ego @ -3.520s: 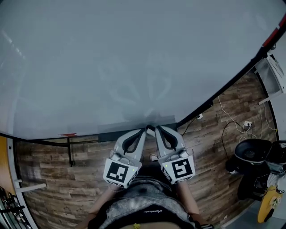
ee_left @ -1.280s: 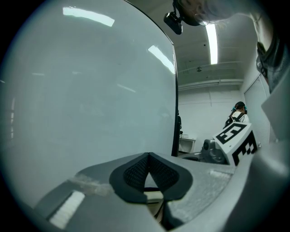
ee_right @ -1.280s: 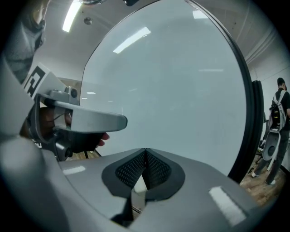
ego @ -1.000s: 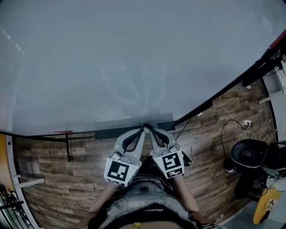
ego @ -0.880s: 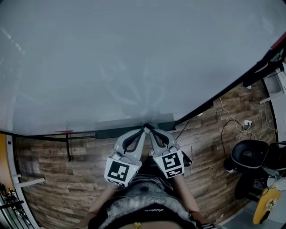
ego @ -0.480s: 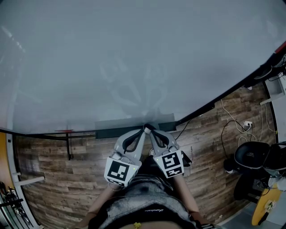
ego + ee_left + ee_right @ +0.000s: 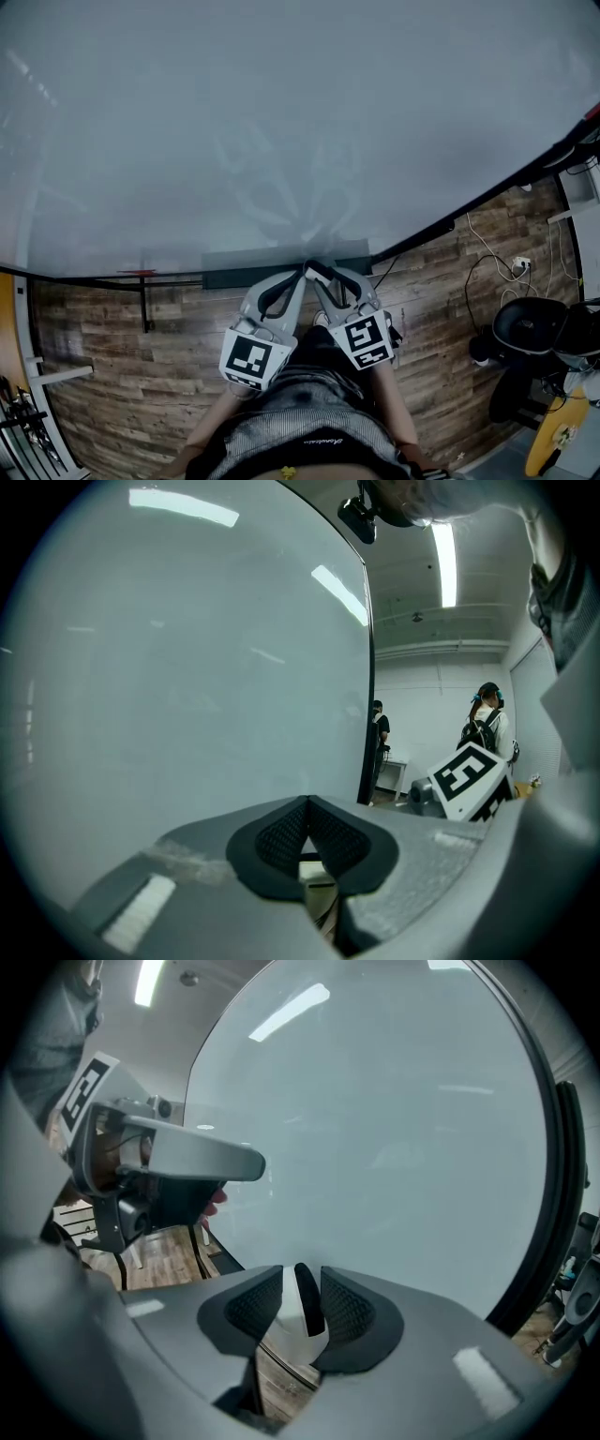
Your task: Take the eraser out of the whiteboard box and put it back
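White-black eraser (image 7: pixel 289 1324) sits btwn right gripper (image 7: pixel 301 1284) jaws, just opening.

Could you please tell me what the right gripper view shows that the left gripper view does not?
Only the right gripper view plainly shows the eraser, white with a black strip. It stands between the right tongs, which have just been opening. Only the left gripper view looks along the left tongs, shut tip to tip, and shows two people standing in the background. Both views show the whiteboard filling most of the picture.
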